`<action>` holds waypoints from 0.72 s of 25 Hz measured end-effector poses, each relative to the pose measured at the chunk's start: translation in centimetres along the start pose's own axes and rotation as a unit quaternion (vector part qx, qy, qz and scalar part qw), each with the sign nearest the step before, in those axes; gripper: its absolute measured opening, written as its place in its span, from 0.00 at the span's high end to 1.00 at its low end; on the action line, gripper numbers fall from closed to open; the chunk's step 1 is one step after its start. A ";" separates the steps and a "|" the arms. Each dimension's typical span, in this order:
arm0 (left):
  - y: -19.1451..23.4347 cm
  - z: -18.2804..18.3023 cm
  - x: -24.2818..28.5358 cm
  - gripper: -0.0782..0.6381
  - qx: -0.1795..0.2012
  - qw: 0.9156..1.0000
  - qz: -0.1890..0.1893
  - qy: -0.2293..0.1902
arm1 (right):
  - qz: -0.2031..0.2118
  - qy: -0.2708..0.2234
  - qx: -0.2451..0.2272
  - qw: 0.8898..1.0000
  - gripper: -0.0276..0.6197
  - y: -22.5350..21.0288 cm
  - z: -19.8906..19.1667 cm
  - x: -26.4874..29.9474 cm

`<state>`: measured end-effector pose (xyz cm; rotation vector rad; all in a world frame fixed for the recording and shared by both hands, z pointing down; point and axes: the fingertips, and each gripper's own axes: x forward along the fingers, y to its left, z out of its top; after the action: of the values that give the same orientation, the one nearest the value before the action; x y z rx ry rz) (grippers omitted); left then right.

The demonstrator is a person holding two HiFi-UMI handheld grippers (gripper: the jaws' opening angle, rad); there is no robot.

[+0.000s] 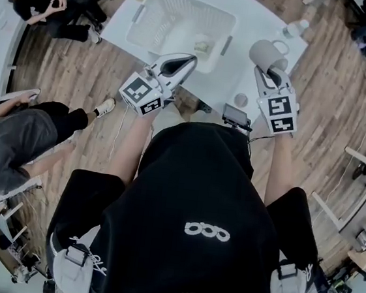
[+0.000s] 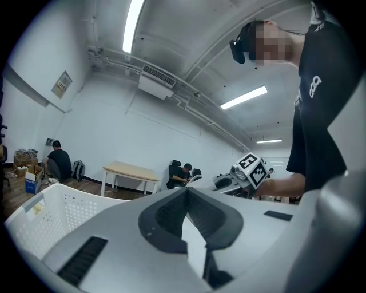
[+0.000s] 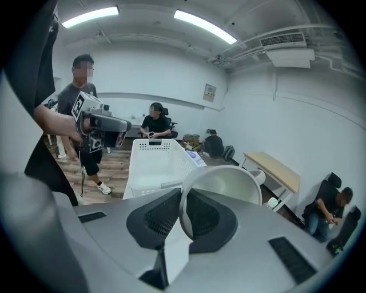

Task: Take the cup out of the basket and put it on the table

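Note:
A pale grey cup [image 1: 267, 53] with a handle hangs tilted over the white table [image 1: 122, 21], just right of the white basket [image 1: 152, 14]. My right gripper [image 1: 274, 74] is shut on the cup's rim. In the right gripper view the rim sits pinched between the dark pads [image 3: 157, 220], with the cup [image 3: 226, 183] mouth facing the camera and the basket [image 3: 157, 166] beyond it. My left gripper [image 1: 183, 58] is shut and holds nothing, at the basket's near edge. In the left gripper view its jaws meet [image 2: 186, 191], with the basket [image 2: 46, 220] at the left.
A small yellowish item [image 1: 204, 45] lies inside the basket. A clear bottle [image 1: 295, 27] stands at the table's far right, and a small round object [image 1: 241, 100] sits near its front edge. People sit at the upper left and right on the wooden floor.

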<state>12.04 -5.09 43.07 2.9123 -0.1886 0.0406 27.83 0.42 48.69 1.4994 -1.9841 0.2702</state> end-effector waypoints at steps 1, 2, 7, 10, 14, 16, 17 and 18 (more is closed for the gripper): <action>-0.2 -0.1 0.0 0.88 -0.002 1.000 -0.001 0.000 | 0.005 0.012 -0.003 1.000 0.89 0.1 -0.7 0.5; -0.5 -0.2 0.0 0.88 -0.004 1.000 -0.002 -0.001 | 0.011 0.024 -0.007 1.000 0.89 0.1 -1.4 1.1; -1.2 -0.8 0.2 0.88 0.002 1.000 -0.004 0.002 | 0.034 0.101 -0.052 0.993 0.89 0.2 -6.0 5.0; -1.3 -1.2 -0.1 0.88 -0.005 1.000 0.001 0.003 | 0.056 0.140 -0.083 0.985 0.89 0.9 -8.3 7.4; -1.4 -1.6 -0.7 0.88 -0.010 1.000 0.008 0.004 | 0.094 0.188 -0.114 0.971 0.89 2.1 -11.2 10.4; -1.4 -1.9 -1.0 0.88 -0.012 1.000 0.012 0.005 | 0.112 0.214 -0.132 0.961 0.89 2.7 -12.9 12.0; -1.5 -2.0 -1.1 0.88 -0.012 1.000 0.013 0.005 | 0.119 0.229 -0.142 0.956 0.89 2.8 -13.7 12.8; -1.5 -2.1 -1.3 0.88 -0.011 1.000 0.014 0.005 | 0.125 0.244 -0.152 0.949 0.89 3.0 -14.4 13.4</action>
<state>10.94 -3.00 44.70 2.8879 -0.2271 0.0577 28.18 -1.82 68.47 0.8801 -1.7114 0.3805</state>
